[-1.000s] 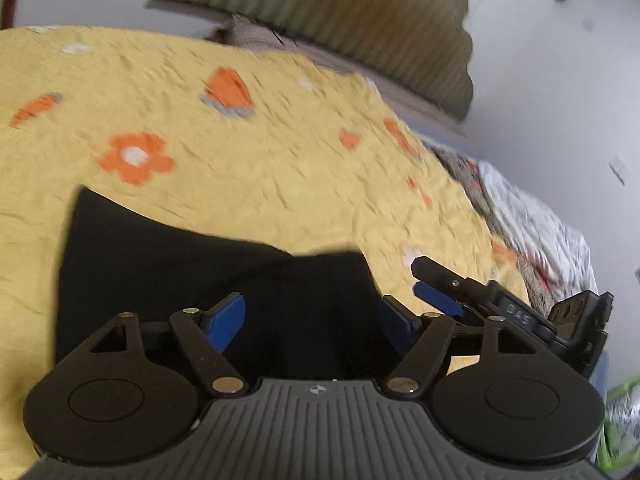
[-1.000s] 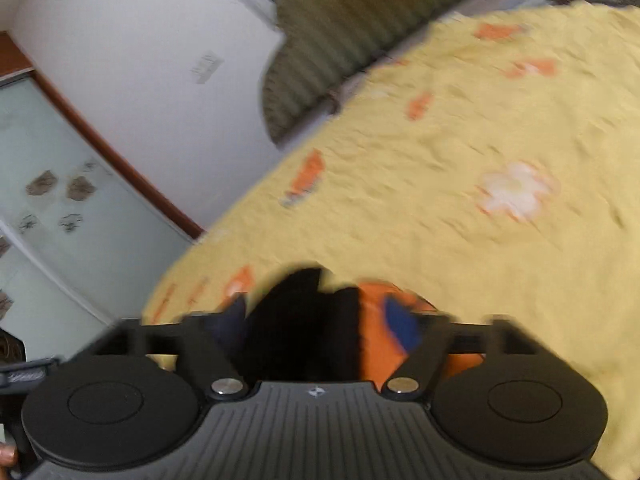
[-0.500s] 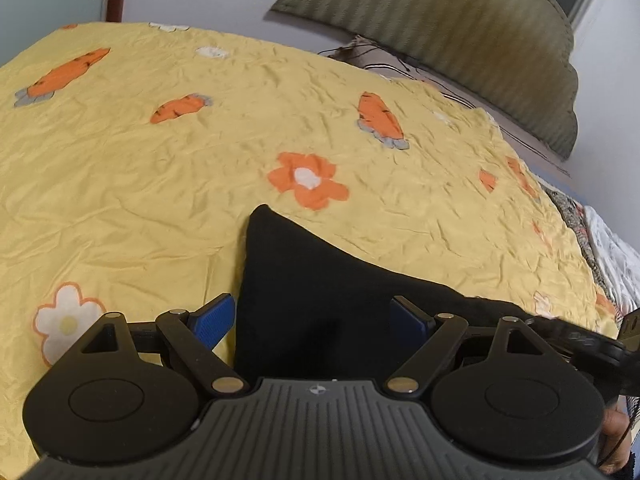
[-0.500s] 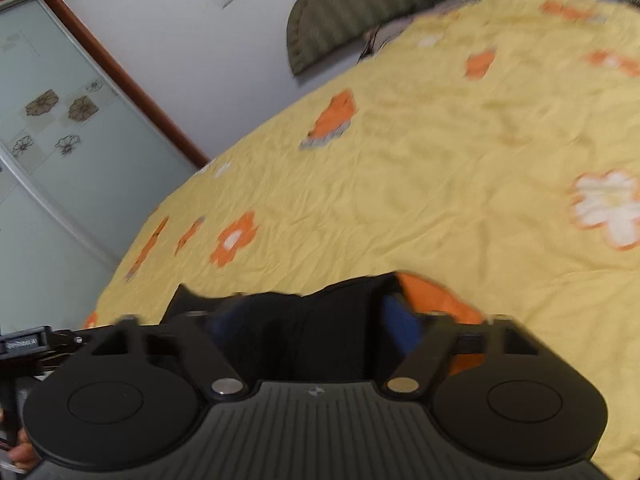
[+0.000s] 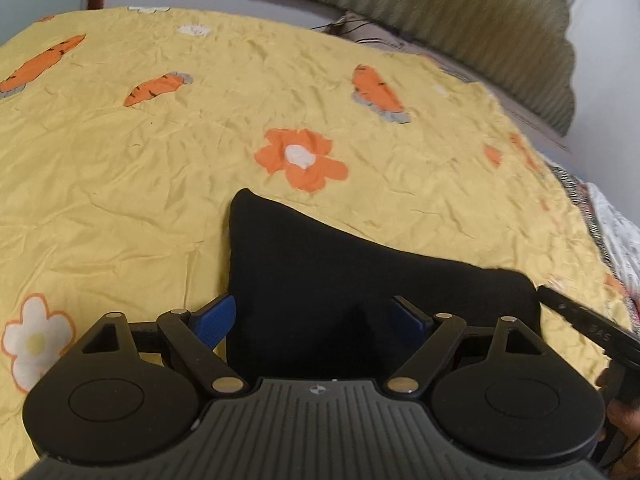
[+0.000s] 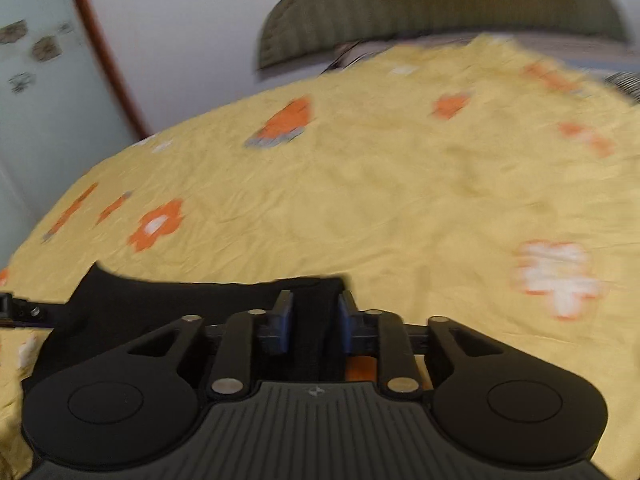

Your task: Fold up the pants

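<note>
On the yellow bedspread (image 5: 140, 168), just below its orange flower print (image 5: 302, 160), lie the black pants (image 5: 360, 288), folded into a flat dark slab with one pointed corner toward the flower. Over their near edge the left gripper (image 5: 316, 316) stands spread wide, its blue pads (image 5: 214, 318) well apart; the left pad sits off the cloth's left edge, and whether the right pad touches the fabric I cannot tell. At the pants' right corner, seen from the right wrist camera, the right gripper (image 6: 314, 318) has its pads drawn close and clamped on a band of the black fabric. Beyond the flower, at the far edge of the bedspread, rises a ribbed olive headboard (image 5: 460, 12).
</note>
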